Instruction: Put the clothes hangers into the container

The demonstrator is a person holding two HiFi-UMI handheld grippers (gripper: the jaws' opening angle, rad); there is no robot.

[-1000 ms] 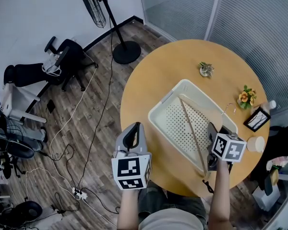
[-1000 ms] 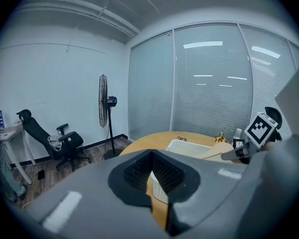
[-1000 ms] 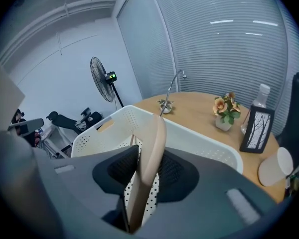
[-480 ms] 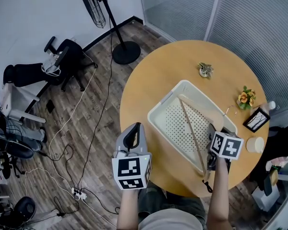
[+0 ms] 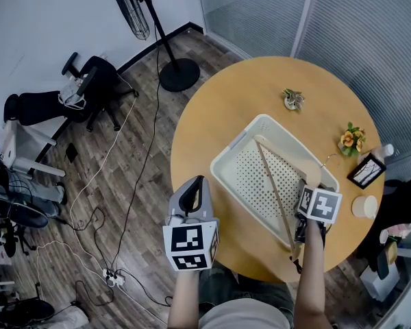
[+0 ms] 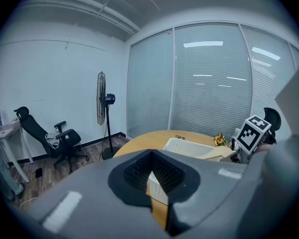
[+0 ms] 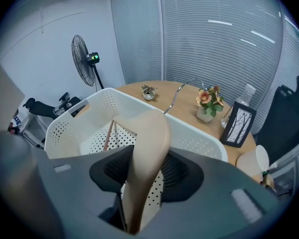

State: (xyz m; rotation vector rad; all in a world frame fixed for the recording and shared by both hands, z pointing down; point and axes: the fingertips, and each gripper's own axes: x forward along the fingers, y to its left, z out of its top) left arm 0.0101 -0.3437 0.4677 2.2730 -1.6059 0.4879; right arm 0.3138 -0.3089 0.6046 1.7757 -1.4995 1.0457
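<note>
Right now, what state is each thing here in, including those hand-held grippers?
Left hand-held gripper: shut, empty.
Right hand-held gripper: shut on the wooden hanger.
Wooden hanger: held tilted, partly inside the basket, hook beyond its rim.
Basket: upright, open-topped, on the table.
Paper cup: upright.
Photo frame: standing.

Container [image 5: 234, 142] on table [image 5: 205, 112]; hanger [image 5: 275, 188] in it (hook over rim); plant [image 5: 293, 99] behind.

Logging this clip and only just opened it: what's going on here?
A person is putting a wooden hanger into the white basket on the round table. The right hand-held gripper is clamped on the hanger, holding it tilted across the basket with its hook past the rim; it is not released yet. The left hand-held gripper is shut and empty, near the table's edge.
</note>
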